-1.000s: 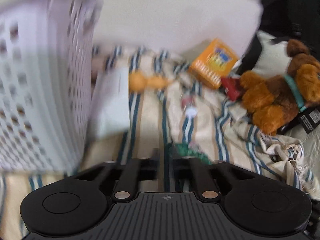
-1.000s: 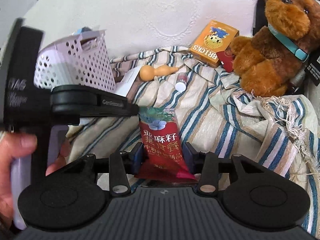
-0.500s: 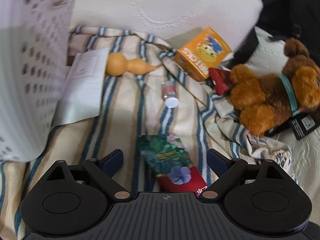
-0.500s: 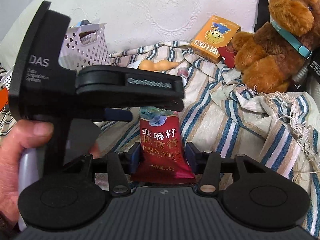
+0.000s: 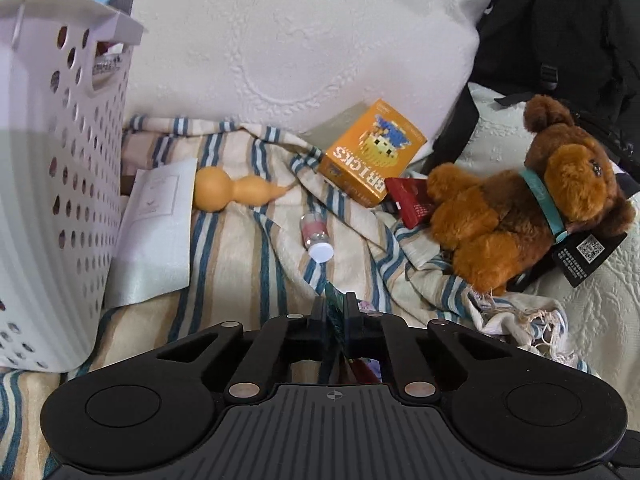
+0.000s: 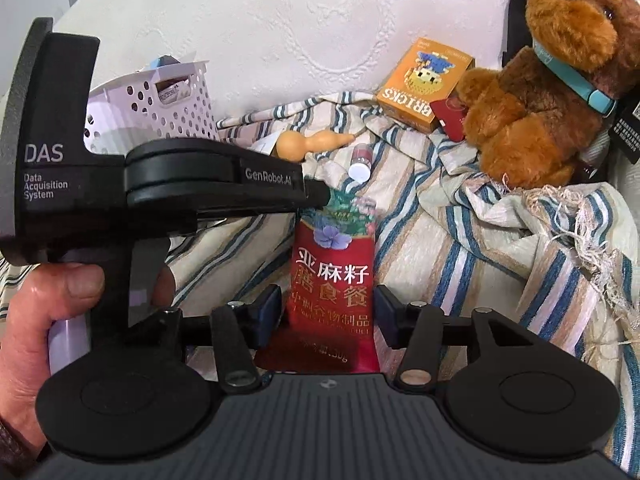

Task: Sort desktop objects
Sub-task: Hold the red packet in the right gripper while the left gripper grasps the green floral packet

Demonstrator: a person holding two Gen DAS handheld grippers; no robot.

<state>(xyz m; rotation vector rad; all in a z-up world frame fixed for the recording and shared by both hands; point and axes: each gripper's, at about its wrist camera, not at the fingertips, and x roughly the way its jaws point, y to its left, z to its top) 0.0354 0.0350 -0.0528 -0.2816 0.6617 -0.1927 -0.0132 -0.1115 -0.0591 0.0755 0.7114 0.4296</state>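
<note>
A red snack packet (image 6: 334,280) with a green flowered top stands between both grippers. My left gripper (image 5: 335,306) is shut on the packet's top edge (image 5: 332,300); in the right wrist view it (image 6: 316,196) reaches in from the left. My right gripper (image 6: 326,306) is open, its pads either side of the packet's lower half with small gaps. A white perforated basket (image 5: 52,184) stands at the left, also in the right wrist view (image 6: 160,104).
On the striped cloth (image 5: 240,248) lie a yellow gourd (image 5: 232,188), a small bottle (image 5: 316,236), a white card (image 5: 156,232), an orange bricks box (image 5: 372,152), a red packet (image 5: 410,200) and a brown plush dog (image 5: 520,208). A black bag (image 5: 560,32) is behind.
My left gripper swung from the basket to the packet, opened, then closed on its top. My right gripper has opened slightly around the packet's lower half.
</note>
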